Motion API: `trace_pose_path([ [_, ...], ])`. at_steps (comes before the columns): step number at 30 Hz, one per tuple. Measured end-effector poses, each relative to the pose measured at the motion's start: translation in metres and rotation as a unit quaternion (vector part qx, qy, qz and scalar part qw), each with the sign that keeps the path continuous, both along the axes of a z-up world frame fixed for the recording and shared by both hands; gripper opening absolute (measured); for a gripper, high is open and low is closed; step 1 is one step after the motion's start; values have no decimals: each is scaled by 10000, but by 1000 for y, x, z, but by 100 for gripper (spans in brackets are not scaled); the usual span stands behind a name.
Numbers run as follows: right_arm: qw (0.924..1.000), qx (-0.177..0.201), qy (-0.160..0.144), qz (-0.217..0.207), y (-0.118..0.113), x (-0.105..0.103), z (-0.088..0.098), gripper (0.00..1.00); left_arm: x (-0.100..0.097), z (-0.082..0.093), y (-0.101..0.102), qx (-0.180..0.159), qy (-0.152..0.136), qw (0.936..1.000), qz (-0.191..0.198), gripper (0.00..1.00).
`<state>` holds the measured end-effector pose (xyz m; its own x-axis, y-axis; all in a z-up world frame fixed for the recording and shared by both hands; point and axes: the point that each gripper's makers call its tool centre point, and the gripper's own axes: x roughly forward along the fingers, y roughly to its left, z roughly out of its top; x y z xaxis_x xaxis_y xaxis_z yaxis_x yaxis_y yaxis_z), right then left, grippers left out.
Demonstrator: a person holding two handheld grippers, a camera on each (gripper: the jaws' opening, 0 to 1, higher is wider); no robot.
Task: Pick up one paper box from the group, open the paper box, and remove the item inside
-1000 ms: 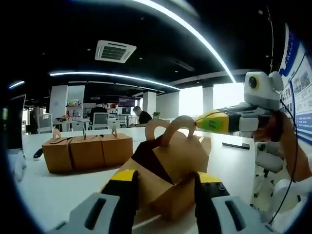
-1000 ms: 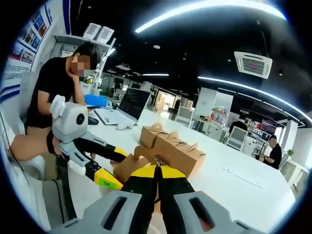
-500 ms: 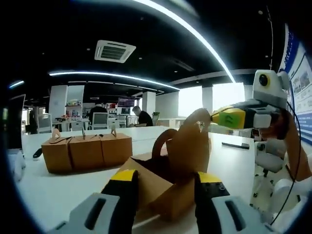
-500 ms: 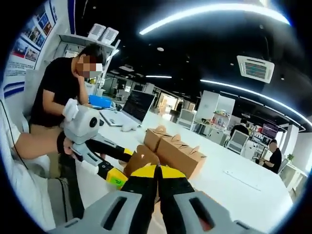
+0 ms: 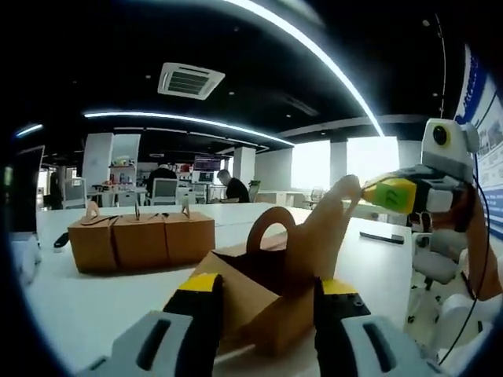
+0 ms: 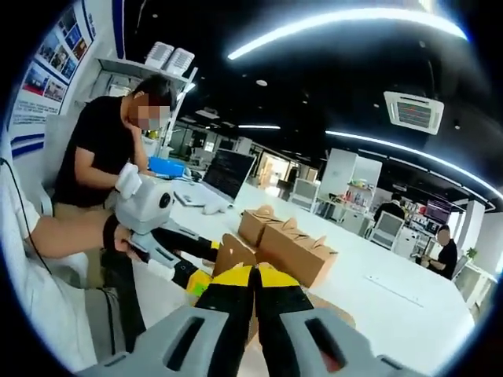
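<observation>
Over the last sec the right gripper has pulled the flap of the box up and outward. 1 s ago both looped handles sat together over the top; 0.5 s ago the flap stood about upright; now it leans out to the right in the left gripper view, tip pinched by the right jaws. The other handle loop stays standing behind the gap. So the top is now open, w/ a dark interior showing; can't make out the item inside yet. My read: opening step is nearly done, and the next job is reaching in, which needs the right gripper to let go of the flap first.

Left gripper: jaws clenched on the box's near corner, 1 per side, holding it low over or on the table; can't tell if it's lifted. Right gripper: jaws pressed together in the right gripper view, w/ brown card just above them, i.e. gripping the flap.

Box sits w/ a corner toward the left camera and its open mouth facing up. Flap's long axis runs from the box rim up and right to the right jaws.

The other 3 boxes stand in a row, well apart to the left, tops closed.
</observation>
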<state>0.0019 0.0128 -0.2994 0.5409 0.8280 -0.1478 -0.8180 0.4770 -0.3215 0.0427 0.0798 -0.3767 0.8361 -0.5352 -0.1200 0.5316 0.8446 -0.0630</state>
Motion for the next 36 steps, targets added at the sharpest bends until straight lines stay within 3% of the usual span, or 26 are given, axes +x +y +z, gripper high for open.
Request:
trace_pose_path([
  [18, 9984, -428, 123, 360, -4, -23, -26, 3, -4, -3, -1, 74, 79, 9999, -118, 49],
  [21, 9980, -478, 161, 388, -6, -24, -31, 3, -9, -6, -5, 161, 131, 9991, -361, 55],
  [24, 9975, -544, 187, 423, -6, -25, -36, 3, -19, 3, -14, -459, 342, 9945, -879, 69],
  [28, 9965, -676, 191, 449, -6, -25, -43, 3, -32, 9, -16, -841, 506, 9855, -1386, 83],
  [31, 9962, -714, 204, 460, -8, -26, -45, 3, -39, 13, -15, -1052, 552, 9792, -1642, 89],
  [32, 9960, -735, 211, 470, -8, -26, -47, 3, -43, 15, -15, -1304, 704, 9729, -1777, 90],
  [36, 9941, -891, 242, 566, -9, -31, -56, 3, -37, 24, -6, -2029, 872, 9603, -1703, 89],
])
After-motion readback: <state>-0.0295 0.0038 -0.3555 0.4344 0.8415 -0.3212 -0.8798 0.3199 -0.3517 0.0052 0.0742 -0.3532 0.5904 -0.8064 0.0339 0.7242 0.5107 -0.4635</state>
